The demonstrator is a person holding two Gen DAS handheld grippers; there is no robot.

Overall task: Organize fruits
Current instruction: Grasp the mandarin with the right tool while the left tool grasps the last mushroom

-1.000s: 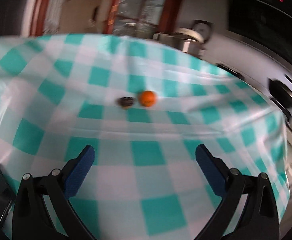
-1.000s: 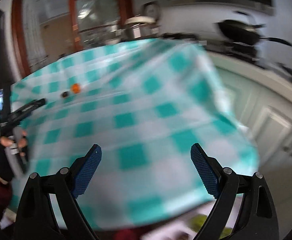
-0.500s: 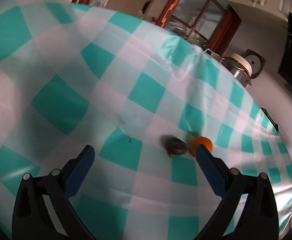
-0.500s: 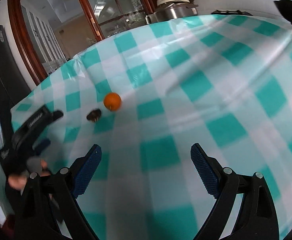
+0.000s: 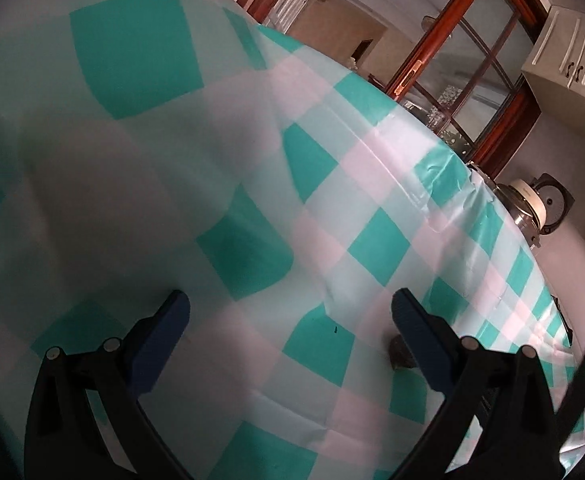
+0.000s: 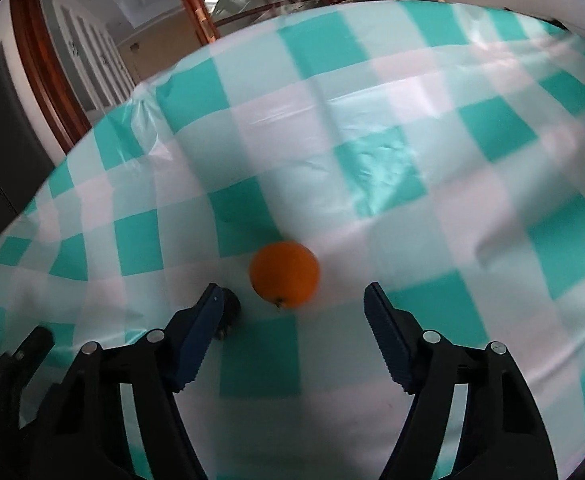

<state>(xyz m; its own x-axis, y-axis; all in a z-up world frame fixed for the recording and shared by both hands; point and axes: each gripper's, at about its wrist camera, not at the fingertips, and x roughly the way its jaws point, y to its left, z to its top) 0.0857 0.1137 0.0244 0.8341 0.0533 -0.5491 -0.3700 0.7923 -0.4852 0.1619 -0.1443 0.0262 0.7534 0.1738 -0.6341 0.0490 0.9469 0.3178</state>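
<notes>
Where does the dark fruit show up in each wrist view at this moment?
Left wrist: dark fruit low right, partly hidden behind the gripper's right-hand finger.
Right wrist: dark fruit low left of centre, behind the left-hand finger, beside the orange.
Shared landmark: wooden glazed door.

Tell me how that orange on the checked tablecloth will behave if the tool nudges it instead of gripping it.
The orange looks round and sits loose on a glossy tablecloth, so it would probably roll. Its skin looks firm, so a gentle squeeze likely won't hurt it.
</notes>
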